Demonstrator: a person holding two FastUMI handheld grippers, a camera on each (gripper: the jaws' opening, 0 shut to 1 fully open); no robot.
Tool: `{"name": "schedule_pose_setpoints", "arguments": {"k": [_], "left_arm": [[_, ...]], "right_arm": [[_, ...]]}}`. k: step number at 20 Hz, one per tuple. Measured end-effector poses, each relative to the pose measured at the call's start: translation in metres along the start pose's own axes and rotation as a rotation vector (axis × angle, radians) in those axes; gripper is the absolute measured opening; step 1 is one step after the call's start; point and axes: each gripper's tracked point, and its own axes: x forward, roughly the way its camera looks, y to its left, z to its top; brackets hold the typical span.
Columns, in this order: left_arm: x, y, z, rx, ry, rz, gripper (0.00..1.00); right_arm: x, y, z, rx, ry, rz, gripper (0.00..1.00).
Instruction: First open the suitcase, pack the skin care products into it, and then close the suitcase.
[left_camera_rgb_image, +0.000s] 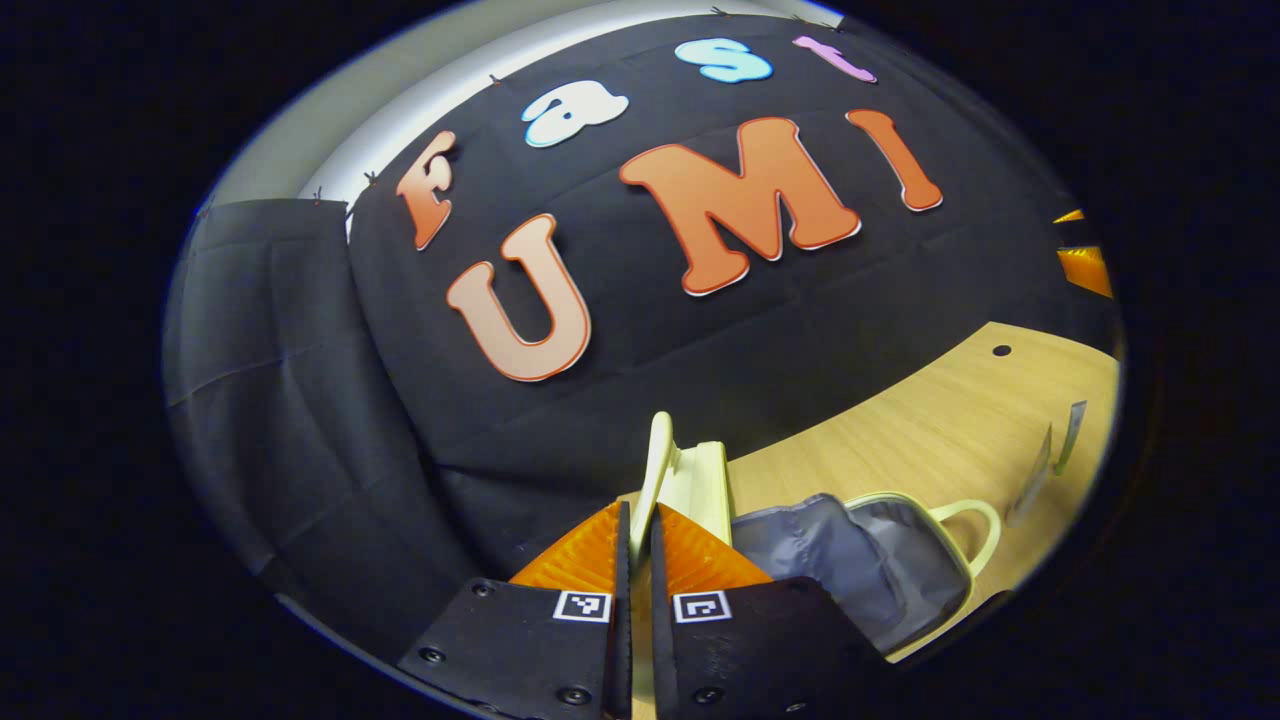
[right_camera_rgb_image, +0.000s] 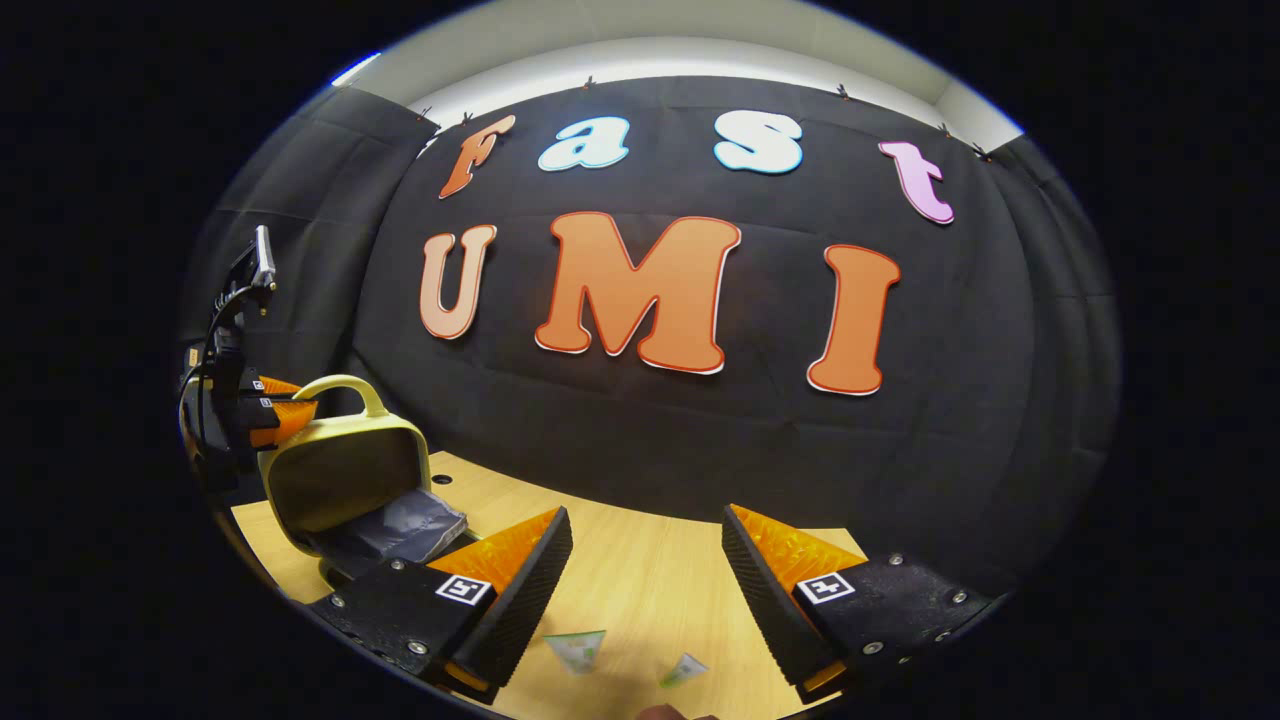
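Now: left gripper (left_camera_rgb_image: 640, 540) pinches raised suitcase (right_camera_rgb_image: 345, 470) lid rim (left_camera_rgb_image: 655, 470) at table's (right_camera_rgb_image: 640, 590) left edge | right gripper (right_camera_rgb_image: 645, 560) wide open, empty, nearer two sachets (right_camera_rgb_image: 580, 648) at front edge, right of case.

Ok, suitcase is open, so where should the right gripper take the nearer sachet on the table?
Judging by pose, grip the sachet across its thin flat faces, coming straight down from above with the open right gripper. It lies on the bare table, just ahead between the fingers.
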Motion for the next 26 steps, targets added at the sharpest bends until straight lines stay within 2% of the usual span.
{"name": "schedule_pose_setpoints", "arguments": {"k": [3,6,10,13,16,18,19,20,21,22,23,24,26], "left_arm": [[0.012,0.035,-0.027,-0.030,0.037,0.050,0.08],[0.031,0.067,-0.059,-0.061,0.079,0.070,0.09],[0.049,0.105,-0.121,-0.066,0.166,0.096,0.08],[0.069,0.119,-0.166,-0.079,0.244,0.091,0.09],[0.078,0.118,-0.214,-0.001,0.312,0.090,0.09],[0.079,0.117,-0.236,-0.011,0.360,0.099,0.09],[0.082,0.120,-0.246,-0.024,0.383,0.120,0.09],[0.081,0.130,-0.250,0.000,0.397,0.175,0.09],[0.083,0.133,-0.245,-0.006,0.380,0.187,0.18],[0.084,0.132,-0.230,-0.025,0.347,0.182,0.17],[0.080,0.126,-0.215,-0.040,0.319,0.171,0.25],[0.074,0.119,-0.196,-0.048,0.291,0.165,0.27],[0.067,0.094,-0.160,-0.074,0.226,0.125,0.55]], "right_arm": [[0.007,0.025,0.000,-0.007,0.008,0.007,0.95],[0.011,0.045,0.001,-0.024,0.019,0.010,0.95],[0.014,0.061,0.001,-0.040,0.039,-0.005,0.95],[0.013,0.068,-0.002,-0.049,0.057,-0.017,0.95],[0.012,0.070,-0.001,-0.053,0.059,-0.029,0.96],[0.012,0.069,-0.003,-0.055,0.063,-0.039,0.95],[0.011,0.067,-0.003,-0.056,0.063,-0.046,0.95],[0.009,0.063,-0.005,-0.054,0.063,-0.055,0.95],[0.007,0.061,-0.006,-0.052,0.065,-0.059,0.95],[0.006,0.058,-0.008,-0.051,0.066,-0.062,0.95],[0.005,0.054,-0.009,-0.052,0.070,-0.065,0.95],[0.004,0.050,-0.012,-0.054,0.073,-0.067,0.95],[0.000,0.040,-0.016,-0.056,0.075,-0.070,0.95]]}}
